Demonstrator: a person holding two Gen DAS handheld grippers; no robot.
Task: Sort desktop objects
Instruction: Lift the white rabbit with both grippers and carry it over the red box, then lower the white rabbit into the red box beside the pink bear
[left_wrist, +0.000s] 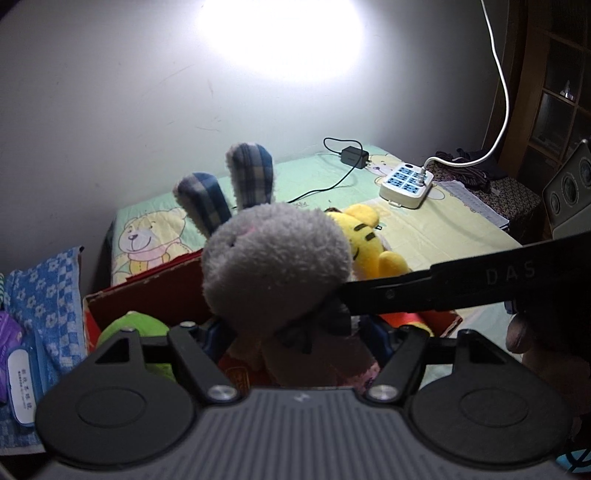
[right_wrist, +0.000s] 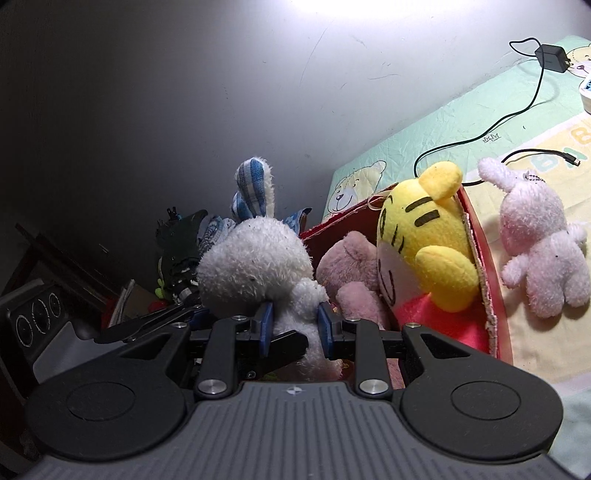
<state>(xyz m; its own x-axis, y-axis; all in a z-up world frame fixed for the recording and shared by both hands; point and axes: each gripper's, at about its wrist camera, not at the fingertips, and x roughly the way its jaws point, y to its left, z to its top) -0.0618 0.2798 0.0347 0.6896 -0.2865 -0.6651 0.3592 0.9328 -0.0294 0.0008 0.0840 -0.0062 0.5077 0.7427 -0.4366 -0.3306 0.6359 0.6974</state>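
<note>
The right gripper (right_wrist: 291, 328) pinches the grey plush rabbit with plaid ears (right_wrist: 258, 266) low by its soft body, so the top-heavy head could flop and slip over the red cardboard box (right_wrist: 495, 295), while the left gripper (left_wrist: 295, 336) stands released around it.

Fuzzy plush rabbit (right_wrist: 255, 258) with woven checked cloth ears; smooth yellow plush tiger (right_wrist: 424, 236); rough-edged red cardboard box (right_wrist: 484, 273).

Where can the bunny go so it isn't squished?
The red box is crowded with the yellow tiger and pink plush. Bare sheet lies between the box and power strip, and beside the pale pink bunny.
</note>
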